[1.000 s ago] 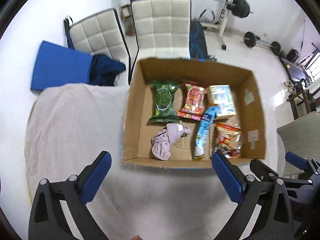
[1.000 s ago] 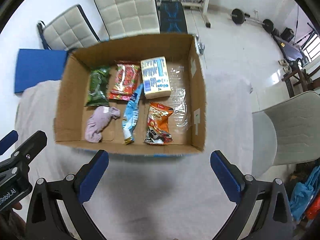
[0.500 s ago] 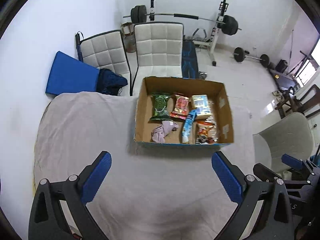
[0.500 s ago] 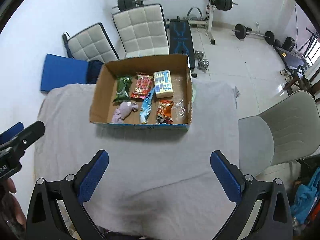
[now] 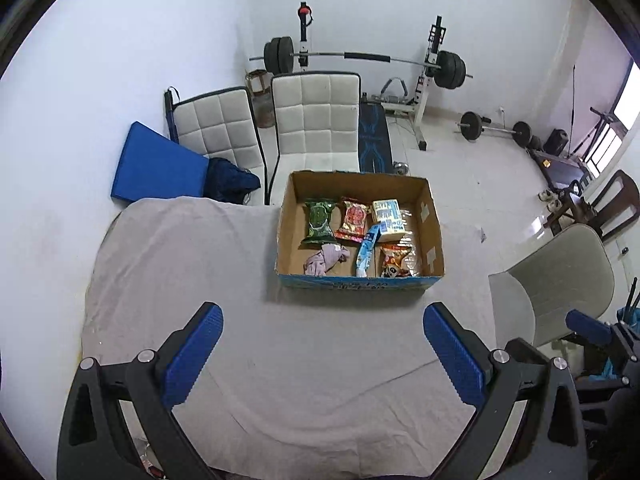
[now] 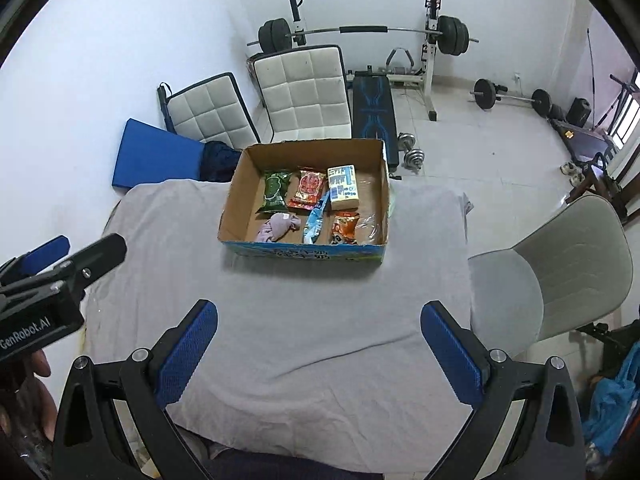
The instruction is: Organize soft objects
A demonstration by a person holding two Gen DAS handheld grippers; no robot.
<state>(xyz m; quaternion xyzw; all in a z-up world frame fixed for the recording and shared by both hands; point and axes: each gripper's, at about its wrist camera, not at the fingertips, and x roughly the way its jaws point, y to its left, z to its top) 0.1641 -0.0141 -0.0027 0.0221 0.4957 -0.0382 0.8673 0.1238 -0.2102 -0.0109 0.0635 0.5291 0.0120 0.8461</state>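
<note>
An open cardboard box [image 5: 434, 222] [image 6: 236, 200] stands on the grey-clothed table [image 5: 200, 264] [image 6: 320, 320]. Inside lie a green snack bag [image 5: 319, 221] [image 6: 275, 190], a red snack bag [image 5: 353, 218] [image 6: 307, 187], a yellow-and-blue carton [image 5: 387, 215] [image 6: 343, 187], a light blue packet [image 5: 367, 249] [image 6: 316, 220], an orange snack bag [image 5: 394, 258] [image 6: 345, 229] and a crumpled pink cloth [image 5: 325, 259] [image 6: 278, 227]. My left gripper [image 5: 322, 346] is open and empty, well back from the box. My right gripper [image 6: 318, 344] is open and empty, also well back.
Two white quilted chairs [image 5: 316, 120] and a blue mat [image 5: 158, 168] stand behind the table. A grey chair [image 6: 560, 276] is at the table's right. Gym weights and a bench [image 6: 372, 100] fill the floor behind. The left gripper's body [image 6: 48, 292] shows at the right wrist view's left edge.
Both grippers have pulled back and up from the box, which now looks much smaller and farther. Both stay open and empty. The box contents have not moved.
</note>
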